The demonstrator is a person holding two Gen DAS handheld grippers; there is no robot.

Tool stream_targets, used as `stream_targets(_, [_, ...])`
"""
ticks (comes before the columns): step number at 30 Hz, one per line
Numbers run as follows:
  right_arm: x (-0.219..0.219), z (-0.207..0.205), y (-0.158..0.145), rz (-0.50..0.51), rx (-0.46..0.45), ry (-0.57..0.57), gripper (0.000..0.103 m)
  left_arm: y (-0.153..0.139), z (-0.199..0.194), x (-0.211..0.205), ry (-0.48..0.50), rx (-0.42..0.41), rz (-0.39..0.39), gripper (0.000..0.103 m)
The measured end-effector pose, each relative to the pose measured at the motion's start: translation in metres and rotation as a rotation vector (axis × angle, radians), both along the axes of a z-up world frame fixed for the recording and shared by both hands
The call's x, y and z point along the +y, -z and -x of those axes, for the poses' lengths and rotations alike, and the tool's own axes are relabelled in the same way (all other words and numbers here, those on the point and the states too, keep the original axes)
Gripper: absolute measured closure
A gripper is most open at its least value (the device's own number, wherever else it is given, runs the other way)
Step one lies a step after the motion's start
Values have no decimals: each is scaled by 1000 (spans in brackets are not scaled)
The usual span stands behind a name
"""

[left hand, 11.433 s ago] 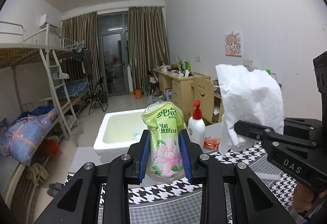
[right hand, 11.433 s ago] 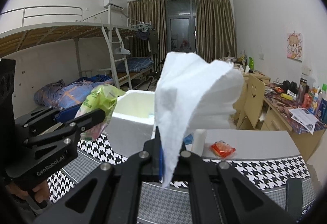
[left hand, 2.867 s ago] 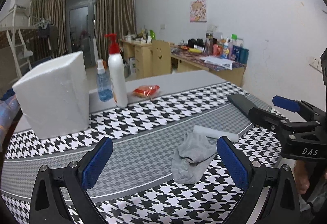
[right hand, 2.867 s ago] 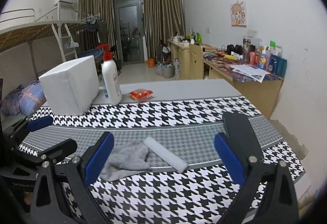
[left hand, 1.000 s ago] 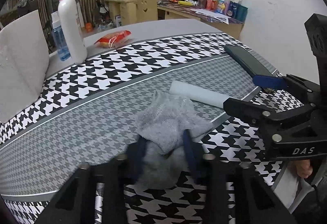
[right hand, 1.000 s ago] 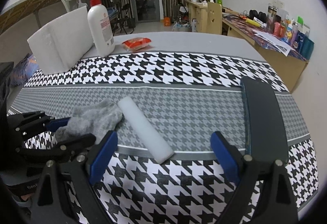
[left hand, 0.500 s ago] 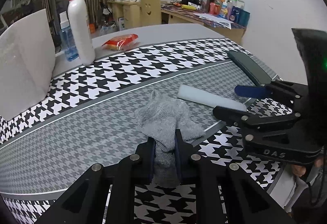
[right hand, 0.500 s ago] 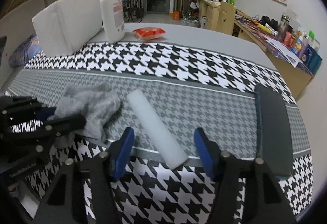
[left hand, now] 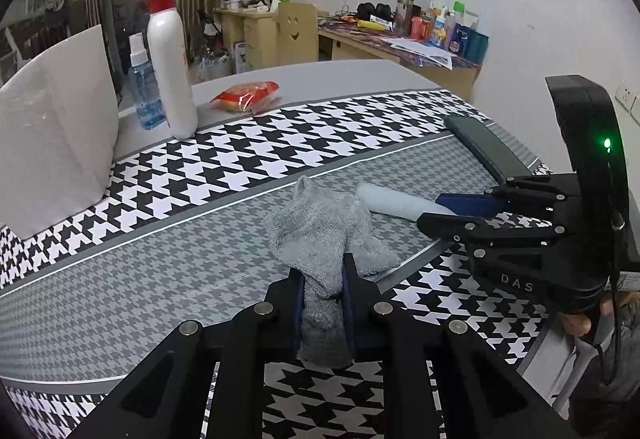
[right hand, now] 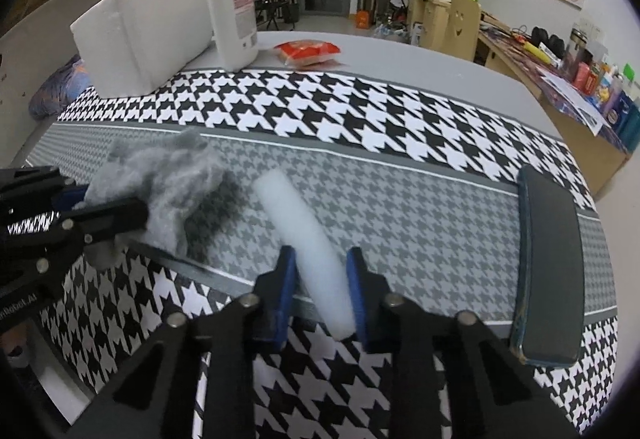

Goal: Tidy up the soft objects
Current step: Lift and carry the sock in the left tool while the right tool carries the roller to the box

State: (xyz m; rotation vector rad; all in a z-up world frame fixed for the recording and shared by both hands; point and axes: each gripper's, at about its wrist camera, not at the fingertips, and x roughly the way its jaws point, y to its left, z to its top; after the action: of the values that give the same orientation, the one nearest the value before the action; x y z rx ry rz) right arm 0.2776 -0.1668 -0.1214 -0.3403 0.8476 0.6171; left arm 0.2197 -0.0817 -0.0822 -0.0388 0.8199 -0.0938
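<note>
A grey sock (left hand: 320, 231) lies bunched on the houndstooth cloth (left hand: 248, 163). My left gripper (left hand: 322, 279) is shut on its near end; it also shows in the right wrist view (right hand: 160, 183). A white foam roll (right hand: 304, 239) lies just right of the sock, also seen in the left wrist view (left hand: 390, 201). My right gripper (right hand: 322, 275) has closed in around the roll's near end, its blue pads (right hand: 286, 279) against or almost against it. The right gripper shows in the left wrist view (left hand: 448, 209) at the roll's end.
A white foam box (right hand: 144, 27) stands at the back left. A white pump bottle (right hand: 234, 7), a blue spray bottle (left hand: 144, 83) and a red snack packet (right hand: 308, 51) sit behind the cloth. A dark flat case (right hand: 548, 263) lies at the right edge.
My left gripper closed on the sock about a second ago and has lifted it slightly. My right gripper moved down over the foam roll and narrowed around it.
</note>
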Motion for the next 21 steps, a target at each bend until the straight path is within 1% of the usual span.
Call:
stream_targets(3, [3, 4, -1, 17, -14, -1, 80, -3, 3, 2, -5, -6, 0, 86])
stream_targets(5, [0, 4, -5, -2, -10, 19, 84, -5, 6, 3, -9, -15, -4, 86])
stream_targets(7, [-4, 6, -9, -38, -3, 25, 85, -9, 9, 6, -14, -31, -7, 86])
stream_targets(11, [-7, 16, -18, -85, -19, 40, 85, -18, 16, 9, -20, -58, -18, 86])
stream_targets(21, [2, 43, -47, -181, -82, 39, 85, -41, 35, 23, -45, -129, -33, 86])
